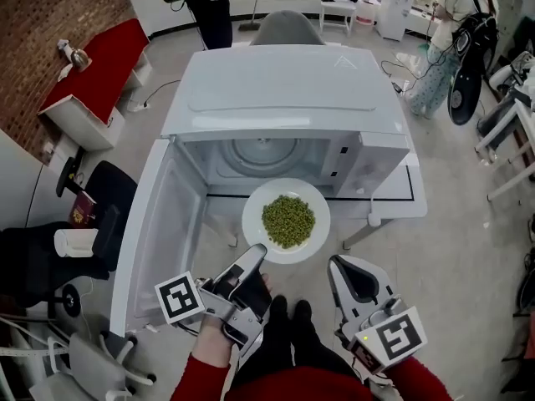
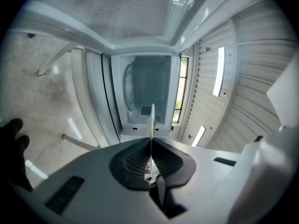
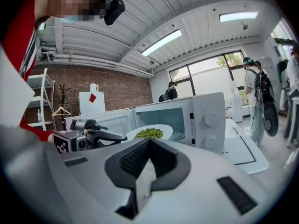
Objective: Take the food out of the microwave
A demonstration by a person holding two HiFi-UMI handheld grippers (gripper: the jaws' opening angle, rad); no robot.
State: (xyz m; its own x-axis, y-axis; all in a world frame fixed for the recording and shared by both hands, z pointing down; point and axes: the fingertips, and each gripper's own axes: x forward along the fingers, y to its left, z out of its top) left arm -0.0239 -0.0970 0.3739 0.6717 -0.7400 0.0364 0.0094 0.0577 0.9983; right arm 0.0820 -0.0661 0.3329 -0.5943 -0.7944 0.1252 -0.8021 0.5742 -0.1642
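Observation:
A white plate heaped with green peas hangs level just in front of the open microwave, outside its cavity. My left gripper is shut on the plate's near-left rim. In the left gripper view the plate shows edge-on between the pads. The glass turntable inside is bare. The microwave door swings out to the left. My right gripper hovers to the lower right of the plate, apart from it, jaws together on nothing. From it I see the peas and the left gripper.
The microwave stands on a white table. A red-topped bench and a black chair lie to the left. People stand at the back and far right. The person's dark shoes are below the plate.

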